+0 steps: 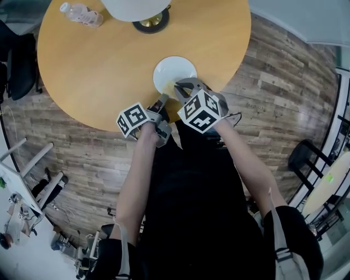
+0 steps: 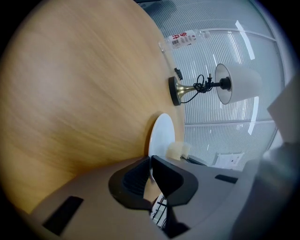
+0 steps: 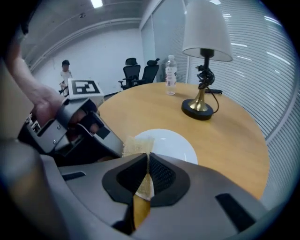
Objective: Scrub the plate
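Left hand-held gripper (image 1: 163, 100) pinches rim of round white plate (image 1: 176, 69), shown only in left gripper view. Right hand-held gripper (image 1: 178, 86), tilted down over plate, grips yellowish sponge pad (image 3: 137, 145).

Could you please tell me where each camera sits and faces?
Head view: on the person's head, looking steeply down at the table; both forearms show.
Left gripper view: on the left gripper, facing the lamp past jaws clamped on the plate.
Right gripper view: on the right gripper, over its sponge; the left gripper shows.
All share the plate.

Round wooden table (image 1: 93, 65); lamp (image 1: 136, 8), water bottle (image 1: 81, 15) on far side; office chairs (image 3: 140, 72) beyond.
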### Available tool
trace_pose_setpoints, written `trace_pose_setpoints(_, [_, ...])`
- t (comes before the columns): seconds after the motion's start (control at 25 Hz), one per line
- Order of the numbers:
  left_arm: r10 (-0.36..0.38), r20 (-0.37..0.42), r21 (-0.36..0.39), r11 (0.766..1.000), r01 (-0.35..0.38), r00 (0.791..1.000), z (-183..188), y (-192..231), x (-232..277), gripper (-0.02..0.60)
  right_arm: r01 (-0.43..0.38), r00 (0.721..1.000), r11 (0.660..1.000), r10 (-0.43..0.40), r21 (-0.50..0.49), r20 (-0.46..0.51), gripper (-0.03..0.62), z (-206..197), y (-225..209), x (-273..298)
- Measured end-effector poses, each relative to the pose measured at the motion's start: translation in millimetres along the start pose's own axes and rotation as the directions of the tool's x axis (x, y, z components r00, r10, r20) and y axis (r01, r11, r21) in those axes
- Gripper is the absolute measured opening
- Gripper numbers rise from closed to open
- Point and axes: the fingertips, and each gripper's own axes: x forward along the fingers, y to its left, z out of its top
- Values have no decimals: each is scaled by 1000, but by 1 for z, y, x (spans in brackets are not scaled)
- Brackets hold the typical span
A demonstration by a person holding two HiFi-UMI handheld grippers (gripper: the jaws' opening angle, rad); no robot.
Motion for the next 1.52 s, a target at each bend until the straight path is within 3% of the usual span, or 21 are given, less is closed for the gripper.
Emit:
trace_pose_setpoints(0.2, [0, -48, 68, 998, 3, 999, -16, 3, -16, 28, -4, 998, 989, -4, -146, -55, 26, -7, 29, 15])
trace_pose_setpoints(0.6, [24, -76, 142, 990, -13, 997, -25, 8, -43, 26, 3, 1000, 978, -8, -208, -25, 28, 14, 42, 30])
trace_pose_setpoints(0.76, [32, -77, 189, 982, -17, 996, -25, 6, -53, 25, 69, 997, 979, -71, -192, -4, 28, 26, 27, 33])
trace_pose_setpoints(1.12, [23, -58, 173, 985, -13, 998, -21, 11, -66, 23, 187, 979, 974, -195, -128, -60, 28, 5, -18, 27])
trace_pose_setpoints(1.36, [26, -53, 191, 981, -15, 998, -20, 10, -69, 23, 226, 968, 973, -229, -34, -100, 28, -8, -33, 19])
trace_pose_setpoints(1.52, [31, -51, 202, 979, -20, 998, -20, 12, -70, 23, 207, 975, 978, -206, -1, -80, 27, 3, -24, 24])
